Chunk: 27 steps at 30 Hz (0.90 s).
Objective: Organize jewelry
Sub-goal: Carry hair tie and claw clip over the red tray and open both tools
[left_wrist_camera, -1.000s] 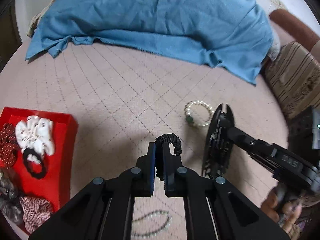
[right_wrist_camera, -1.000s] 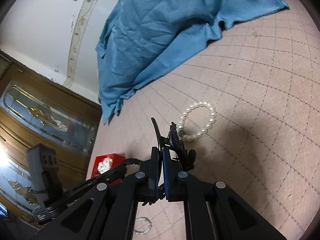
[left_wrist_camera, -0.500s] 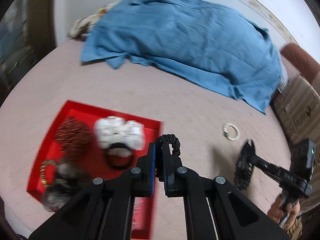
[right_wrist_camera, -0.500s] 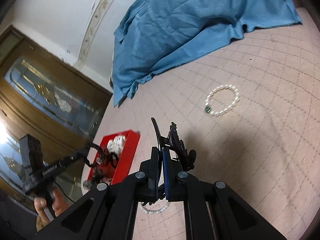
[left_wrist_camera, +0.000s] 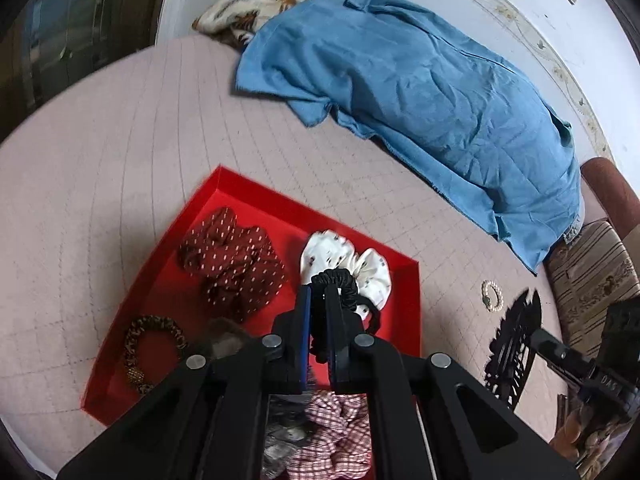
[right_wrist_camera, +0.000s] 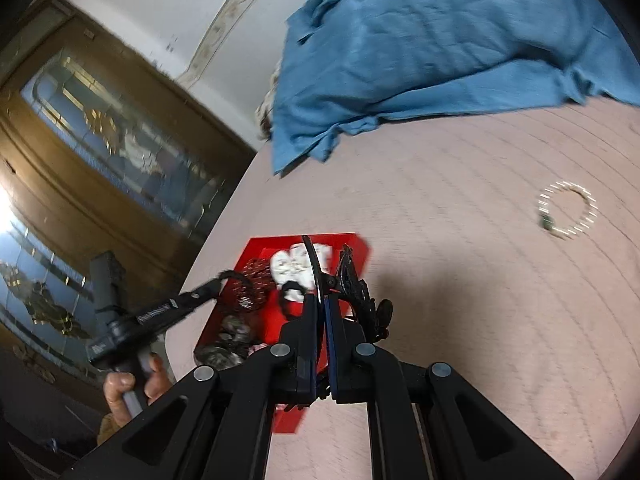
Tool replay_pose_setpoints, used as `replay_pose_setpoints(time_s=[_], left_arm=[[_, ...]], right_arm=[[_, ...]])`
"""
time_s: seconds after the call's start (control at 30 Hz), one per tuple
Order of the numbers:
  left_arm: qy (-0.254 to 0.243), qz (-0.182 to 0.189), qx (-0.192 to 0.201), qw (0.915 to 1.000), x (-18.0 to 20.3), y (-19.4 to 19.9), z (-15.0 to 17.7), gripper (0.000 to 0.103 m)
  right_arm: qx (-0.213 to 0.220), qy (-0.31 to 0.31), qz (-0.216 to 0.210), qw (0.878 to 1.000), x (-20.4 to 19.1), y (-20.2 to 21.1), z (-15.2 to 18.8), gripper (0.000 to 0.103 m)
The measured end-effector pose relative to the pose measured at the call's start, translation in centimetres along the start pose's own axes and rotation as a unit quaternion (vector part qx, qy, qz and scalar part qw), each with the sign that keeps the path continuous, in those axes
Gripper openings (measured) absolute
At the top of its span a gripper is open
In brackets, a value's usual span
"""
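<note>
The black scrunchie (left_wrist_camera: pixel 334 284) is pinched in the left gripper (left_wrist_camera: pixel 318 300), hanging over the red tray (left_wrist_camera: pixel 256 196) beside the white scrunchie (left_wrist_camera: pixel 368 268). The right gripper (right_wrist_camera: pixel 322 300) is clamped on a black hair claw (right_wrist_camera: pixel 358 288). Lettering on the gripper handles is too blurred to read. The pearl bracelet (right_wrist_camera: pixel 568 216) lies at two o'clock on the pink quilted bedspread (left_wrist_camera: pixel 120 152), with a blue sheet (left_wrist_camera: pixel 420 80) heaped at twelve against the white wall.
</note>
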<state>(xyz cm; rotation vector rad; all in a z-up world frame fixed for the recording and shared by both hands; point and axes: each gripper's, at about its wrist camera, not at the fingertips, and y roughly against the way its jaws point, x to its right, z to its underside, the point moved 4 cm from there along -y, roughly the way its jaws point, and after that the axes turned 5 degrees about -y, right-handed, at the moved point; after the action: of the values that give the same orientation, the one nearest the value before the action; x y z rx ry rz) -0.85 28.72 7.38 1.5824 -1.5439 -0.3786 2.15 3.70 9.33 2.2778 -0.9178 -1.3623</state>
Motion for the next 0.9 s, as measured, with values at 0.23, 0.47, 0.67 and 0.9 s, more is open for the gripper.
replay_pose_setpoints(time_s=[0.23,0.47,0.67,0.9], left_arm=[[0.026,0.014,-0.037,0.9989,-2.6,-2.4,0.5,0.006],[0.029,0.006,-0.082,0.9962,-3.5,-4.7,1.9,0.006],[0.029,-0.001,-0.070,0.9972,-4.1,-4.2,2.0,0.006],[0.025,0.006,-0.059,0.9979,-3.8,-3.6,2.1,0.006]], right_arm=[[-0.045,0.036,0.018,0.998,-4.4,-6.2,0.1,0.005],[-0.087,0.072,0.075,0.991,-6.2,-11.4,1.0,0.005],[-0.109,0.107,0.136,0.979,-6.4,-13.7,1.7,0.005],[-0.109,0.125,0.179,0.970,-6.2,-14.4,1.8,0.007]])
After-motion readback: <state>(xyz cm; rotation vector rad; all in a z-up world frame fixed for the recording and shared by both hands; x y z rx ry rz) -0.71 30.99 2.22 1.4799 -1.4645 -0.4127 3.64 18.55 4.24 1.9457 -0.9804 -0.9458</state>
